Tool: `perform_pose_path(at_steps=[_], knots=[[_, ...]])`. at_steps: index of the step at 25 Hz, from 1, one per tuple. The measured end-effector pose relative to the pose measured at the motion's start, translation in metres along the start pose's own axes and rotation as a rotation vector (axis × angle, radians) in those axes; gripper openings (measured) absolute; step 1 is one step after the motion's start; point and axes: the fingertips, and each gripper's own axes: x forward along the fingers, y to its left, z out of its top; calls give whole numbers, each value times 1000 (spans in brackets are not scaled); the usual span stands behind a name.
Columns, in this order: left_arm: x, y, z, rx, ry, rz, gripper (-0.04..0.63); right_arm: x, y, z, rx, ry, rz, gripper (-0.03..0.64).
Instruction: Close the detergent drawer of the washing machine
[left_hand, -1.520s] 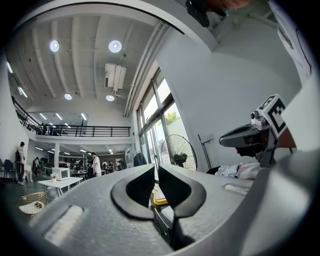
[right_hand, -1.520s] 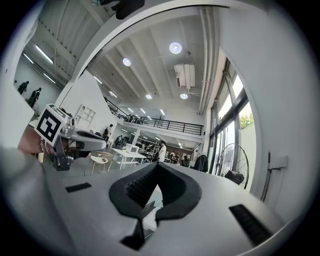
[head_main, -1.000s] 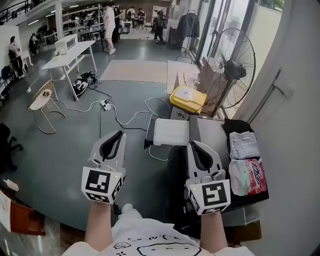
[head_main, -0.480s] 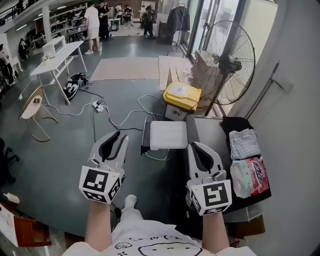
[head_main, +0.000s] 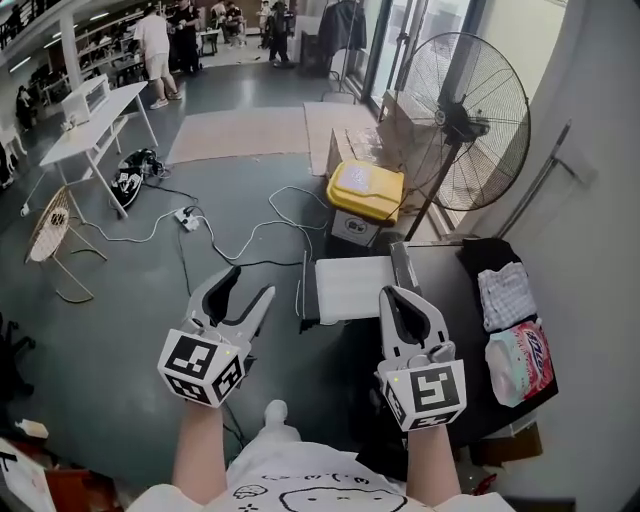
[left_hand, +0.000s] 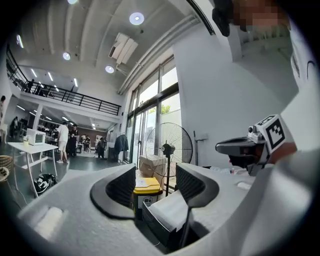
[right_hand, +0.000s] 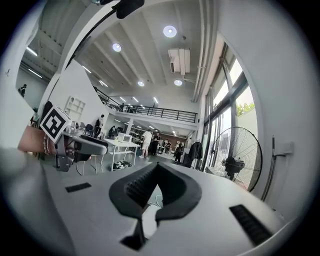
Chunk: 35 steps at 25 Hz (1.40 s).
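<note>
Detergent drawer (head_main: 350, 288) mid-frame — likely light, free-sliding — push its dark front; left gripper (head_main: 250, 284) opening, empty; right gripper (head_main: 402, 296) closed.

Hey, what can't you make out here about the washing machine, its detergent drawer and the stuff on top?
Washing machine front: head view looks down on its top, so the panel is out of sight.
Detergent drawer inside: head view, washed out white; left gripper view, the left gripper, jaws opening and empty, cuts off its base.
Pink pack print: head view, too small.
</note>
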Motion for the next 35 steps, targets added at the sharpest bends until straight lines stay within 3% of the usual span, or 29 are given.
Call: perform_pose_path(at_steps=[15,24,30,35], knots=[[52,94,-55,-111,115,-122,241,96,29,-32,32,140,-107,-3],[82,84,-112,-191,241,-207,241,99,26,-80,81,266,-135,-3],[103,72,-133,-210,299,-213,241,99,2,-105,121,299,-140,-3],[120,62,-141,-199,325,-200,241,107,-11,-114,114,292,-91,-3]])
